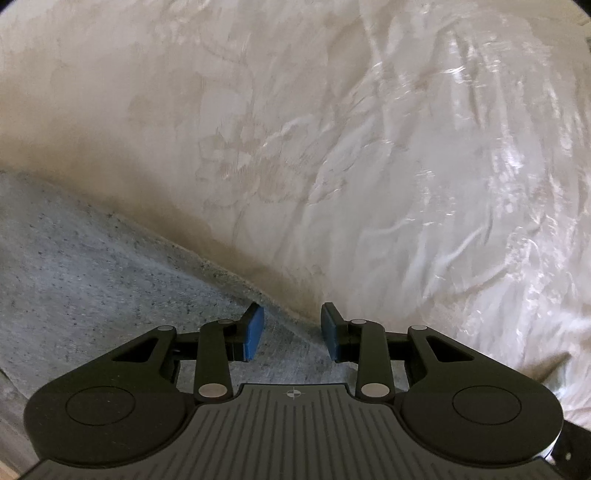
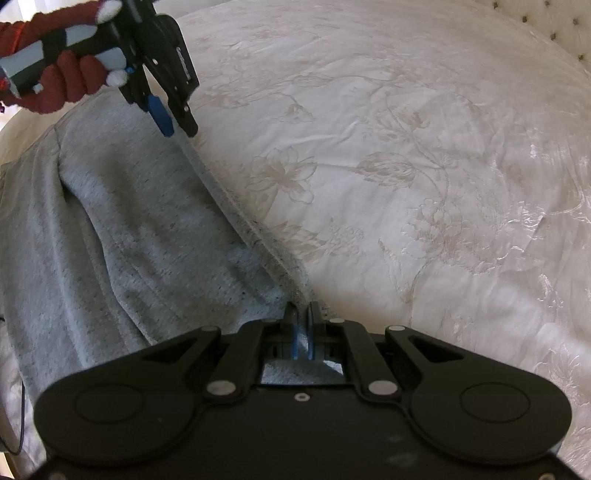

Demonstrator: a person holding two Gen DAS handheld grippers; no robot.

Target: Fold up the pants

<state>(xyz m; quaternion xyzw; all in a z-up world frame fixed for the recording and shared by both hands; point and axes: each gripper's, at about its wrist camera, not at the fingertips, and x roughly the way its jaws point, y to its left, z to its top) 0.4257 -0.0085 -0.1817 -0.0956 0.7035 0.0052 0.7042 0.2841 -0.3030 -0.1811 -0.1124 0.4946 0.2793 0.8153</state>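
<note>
- One pair of grey pants [image 2: 122, 229] lies on one cream bedspread [image 2: 406, 166] with a woven flower pattern; in the right wrist view the pants fill the left half of the frame, and one long edge runs from the upper left down to the bottom centre.
- Two grippers are in view, one per hand, each with two blue pads.
- One gloved hand [image 2: 70, 79], in a red glove with white fingertips, shows at the upper left of the right wrist view, wrapped round the handle of the left gripper [image 2: 177, 125].
- The left gripper [image 1: 291, 332] sits at the bottom centre of its own view with its jaws wide apart. Nothing is clamped between them; the pants [image 1: 92, 280] edge passes through the gap, grey cloth to the lower left and bedspread [image 1: 332, 129] to the upper right. Whether the pads touch the cloth cannot be told.
- In the right wrist view that same gripper points down at the far end of the pants edge, just above or on the cloth.
- The right gripper [image 2: 302, 325], at the bottom centre of its view, has its jaws nearly together, pinching a thin fold of the pants edge between the pads.
- One padded, buttoned headboard [image 2: 535, 26] shows at the upper right of the right wrist view.
</note>
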